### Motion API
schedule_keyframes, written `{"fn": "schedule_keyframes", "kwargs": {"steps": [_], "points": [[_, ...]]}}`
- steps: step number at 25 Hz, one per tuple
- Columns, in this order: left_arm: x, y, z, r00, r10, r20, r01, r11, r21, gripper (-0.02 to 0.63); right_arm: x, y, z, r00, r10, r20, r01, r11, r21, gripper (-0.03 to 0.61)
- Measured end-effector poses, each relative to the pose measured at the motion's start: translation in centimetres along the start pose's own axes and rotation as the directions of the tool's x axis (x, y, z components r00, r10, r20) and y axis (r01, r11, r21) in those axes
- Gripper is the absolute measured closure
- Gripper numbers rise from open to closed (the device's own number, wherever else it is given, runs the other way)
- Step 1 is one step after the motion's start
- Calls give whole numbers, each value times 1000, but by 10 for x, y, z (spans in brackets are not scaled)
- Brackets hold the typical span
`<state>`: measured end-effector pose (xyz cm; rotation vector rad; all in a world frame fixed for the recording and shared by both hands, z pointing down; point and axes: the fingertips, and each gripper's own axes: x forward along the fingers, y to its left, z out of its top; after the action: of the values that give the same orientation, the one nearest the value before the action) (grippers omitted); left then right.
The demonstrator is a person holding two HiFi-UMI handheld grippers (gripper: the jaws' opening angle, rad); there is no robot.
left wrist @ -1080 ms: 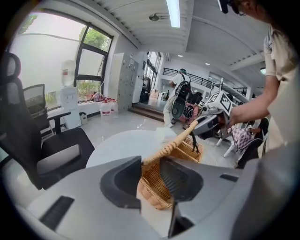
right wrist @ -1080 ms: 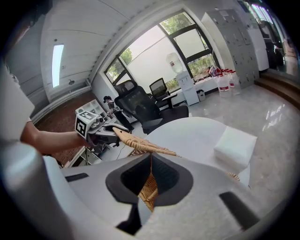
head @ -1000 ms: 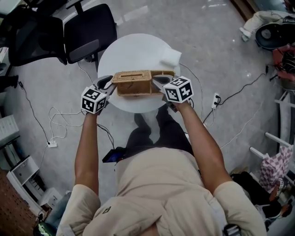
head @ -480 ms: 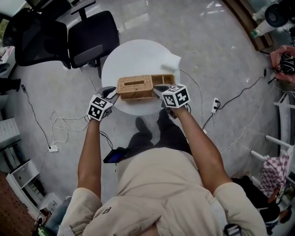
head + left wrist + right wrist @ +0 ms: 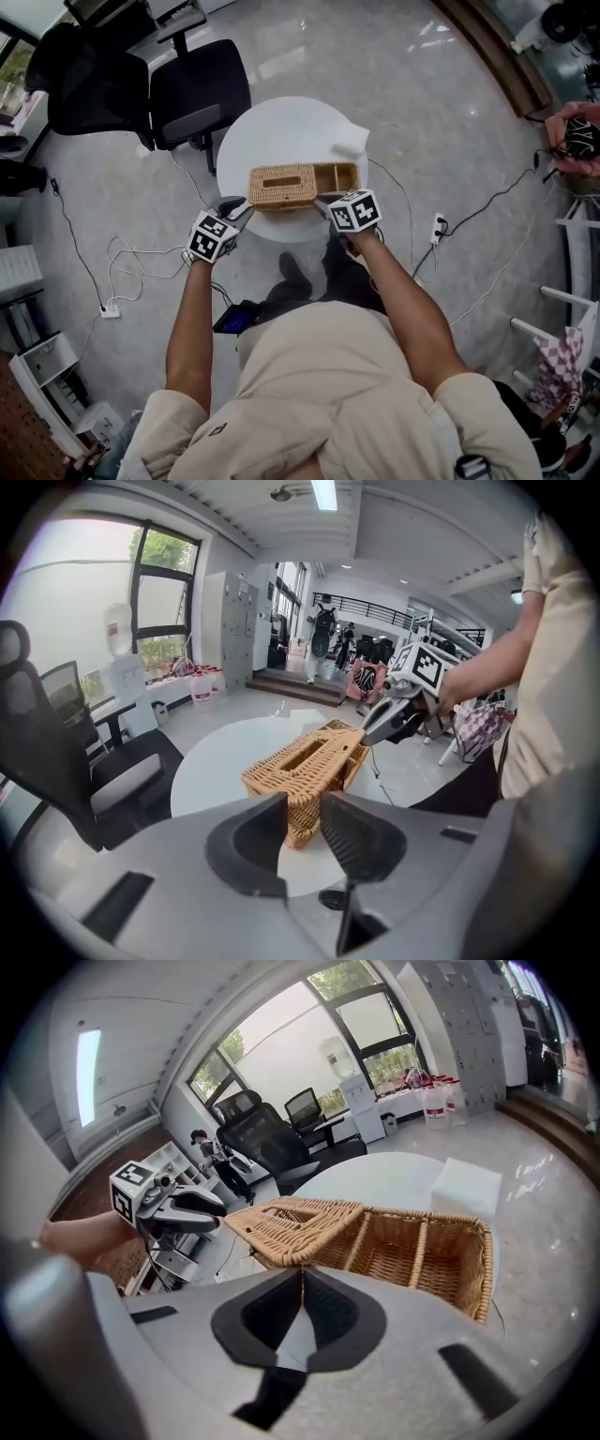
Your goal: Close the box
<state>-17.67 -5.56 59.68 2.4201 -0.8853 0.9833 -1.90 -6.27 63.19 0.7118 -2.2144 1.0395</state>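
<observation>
Head view: wicker box (image 5: 303, 185) on round table (image 5: 281, 127), your left gripper (image 5: 236, 206) and right gripper (image 5: 323, 200) just beside it.
Left gripper view: jaws spread, pads off the box.
Right gripper view: jaws pressed together, empty; lid (image 5: 295, 1222) covers one end only.

A round white desk (image 5: 281, 131) stood on a glossy grey floor (image 5: 422, 84). A white foam block (image 5: 349, 141) lay at the desk's 2 o'clock edge. Two black office chairs (image 5: 192, 89) stood side by side at 10 o'clock from the desk. White cables (image 5: 127, 267) trailed over the floor at 8 o'clock, and a power strip (image 5: 437, 228) lay at 4 o'clock. A water dispenser (image 5: 120, 663) stood beside the window (image 5: 66, 602).
</observation>
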Motion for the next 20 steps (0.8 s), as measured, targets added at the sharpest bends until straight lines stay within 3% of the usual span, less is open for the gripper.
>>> {"fn": "schedule_keyframes", "kwargs": {"steps": [4, 10, 13, 16, 20], "points": [[-19, -5, 16, 999, 14, 42, -15, 1000, 7, 511, -1, 2, -9, 1000, -2, -17, 2, 1000, 9, 581], [-65, 13, 66, 989, 40, 143, -41, 999, 8, 539, -17, 11, 21, 1000, -10, -9, 10, 1000, 13, 581], [-92, -1, 102, 979, 50, 200, -49, 999, -11, 557, -47, 23, 42, 998, 8, 55, -7, 1000, -2, 585], [-118, -5, 132, 956, 61, 285, -53, 998, -34, 569, -71, 40, 72, 992, 15, 126, -5, 997, -81, 586], [-150, 7, 160, 922, 87, 376, -78, 996, -39, 575, -101, 75, 132, 964, 60, 260, -10, 982, -189, 586]]}}
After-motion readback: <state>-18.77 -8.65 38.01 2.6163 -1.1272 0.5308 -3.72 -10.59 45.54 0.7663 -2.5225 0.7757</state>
